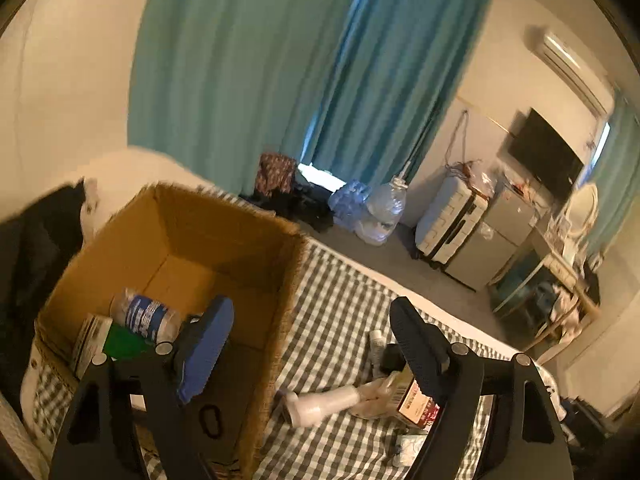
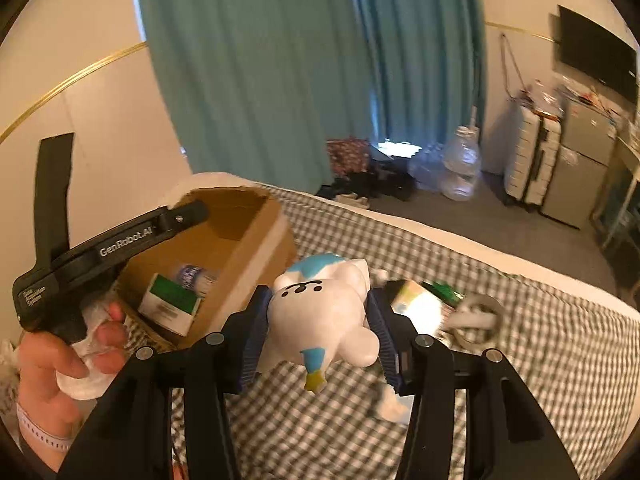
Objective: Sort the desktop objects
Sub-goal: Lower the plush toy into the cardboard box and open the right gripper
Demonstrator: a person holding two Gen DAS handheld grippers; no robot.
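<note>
Both R fingers (image 2: 256, 336) clamp white toy (image 2: 320, 312) btwn them.

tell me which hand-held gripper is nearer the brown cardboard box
Left. The left hand-held gripper hangs open over the brown cardboard box, one finger above its inside. The right hand-held gripper sits beside the box, shut on a white and blue toy figure.

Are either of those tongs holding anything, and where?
The right tongs clamp a white toy figure by its sides. The left tongs hold nothing.
</note>
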